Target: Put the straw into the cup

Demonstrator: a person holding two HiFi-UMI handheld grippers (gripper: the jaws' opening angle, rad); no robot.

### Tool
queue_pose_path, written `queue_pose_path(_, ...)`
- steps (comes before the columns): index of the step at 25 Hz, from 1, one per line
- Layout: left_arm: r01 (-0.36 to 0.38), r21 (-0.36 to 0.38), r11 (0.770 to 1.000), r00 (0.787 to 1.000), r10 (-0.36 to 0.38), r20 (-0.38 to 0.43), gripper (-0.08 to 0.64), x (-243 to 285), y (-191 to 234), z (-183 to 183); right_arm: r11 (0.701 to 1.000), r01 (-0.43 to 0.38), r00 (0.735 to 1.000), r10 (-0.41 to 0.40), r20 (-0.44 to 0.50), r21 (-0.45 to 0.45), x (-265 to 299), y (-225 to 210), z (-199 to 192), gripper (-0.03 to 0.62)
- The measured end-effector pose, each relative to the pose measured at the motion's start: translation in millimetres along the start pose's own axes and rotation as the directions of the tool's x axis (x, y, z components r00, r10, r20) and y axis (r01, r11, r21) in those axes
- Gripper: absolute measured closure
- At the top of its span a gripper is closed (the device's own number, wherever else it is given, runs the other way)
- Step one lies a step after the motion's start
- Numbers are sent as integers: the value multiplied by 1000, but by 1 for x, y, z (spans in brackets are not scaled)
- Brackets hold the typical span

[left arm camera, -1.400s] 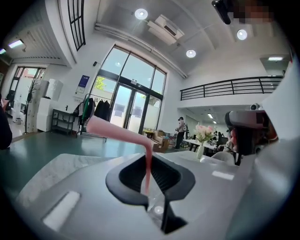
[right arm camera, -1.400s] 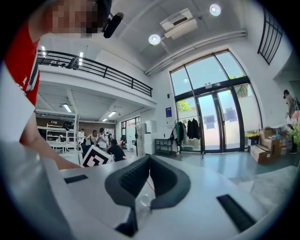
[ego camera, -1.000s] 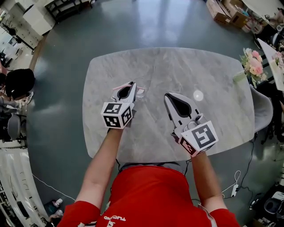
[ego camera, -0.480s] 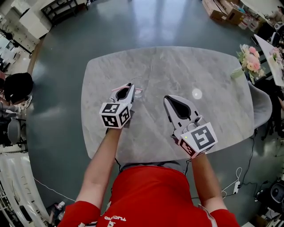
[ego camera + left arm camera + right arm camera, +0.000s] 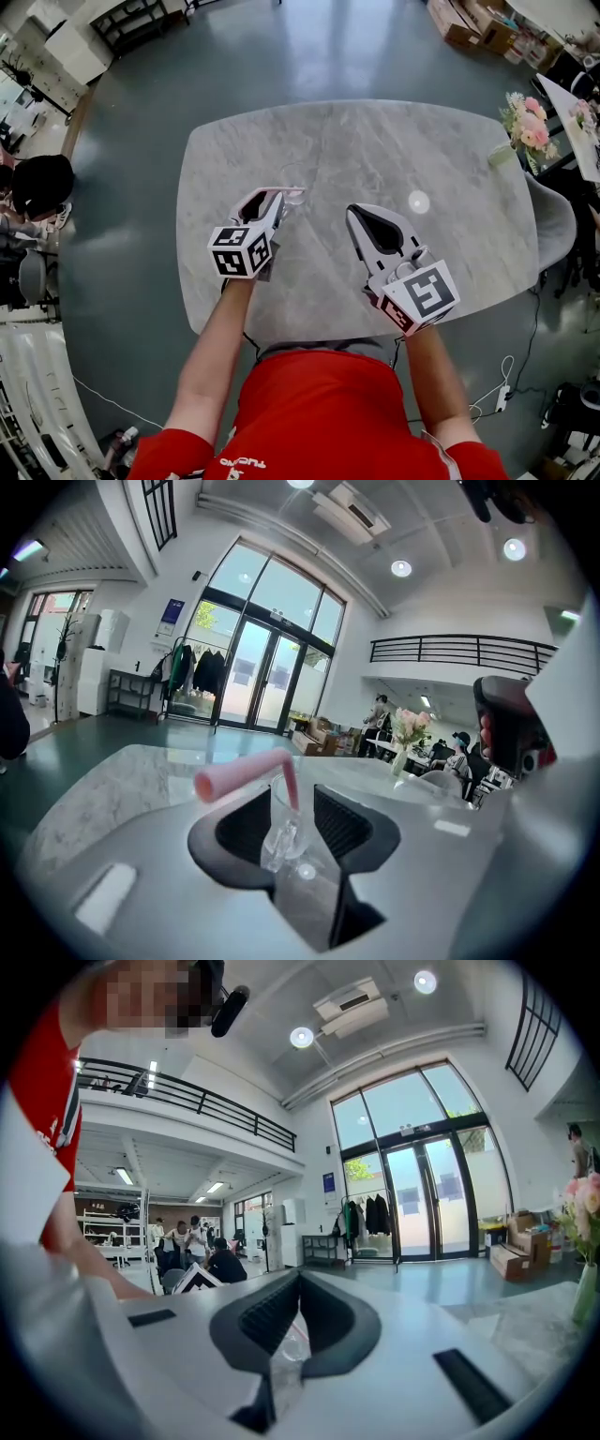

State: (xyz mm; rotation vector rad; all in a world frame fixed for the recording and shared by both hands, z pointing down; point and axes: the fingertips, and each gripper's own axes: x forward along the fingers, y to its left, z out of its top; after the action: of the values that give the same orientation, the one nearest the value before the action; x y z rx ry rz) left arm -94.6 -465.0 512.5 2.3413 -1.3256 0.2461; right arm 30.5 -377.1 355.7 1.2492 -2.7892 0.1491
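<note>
The left gripper (image 5: 292, 803) has its jaws opening around the straw (image 5: 246, 773), which stands in the cup (image 5: 284, 838) — back straight out without clipping it. The right gripper (image 5: 299, 1279) is closed and empty.

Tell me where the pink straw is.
In the left gripper view, the pink straw stands in the clear cup, between the left gripper's opening jaws.

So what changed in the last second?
The left gripper is opening its jaws, letting go of the pink straw, which stands in the cup between them; the gripper slid slightly toward the person. The right gripper stayed shut and still, the cup in place.
</note>
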Motion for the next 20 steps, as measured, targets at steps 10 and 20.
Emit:
queue_pose_path(10, -1, 1, 1000, 995, 1, 98, 426, -59, -30, 6, 999, -9, 1000, 8, 8, 32, -12, 5, -9, 591)
queue_pose_path(20, 60, 124, 991, 957, -92, 275, 465, -125, -88, 70, 998, -52, 998, 50, 49, 47, -17, 29, 3, 591)
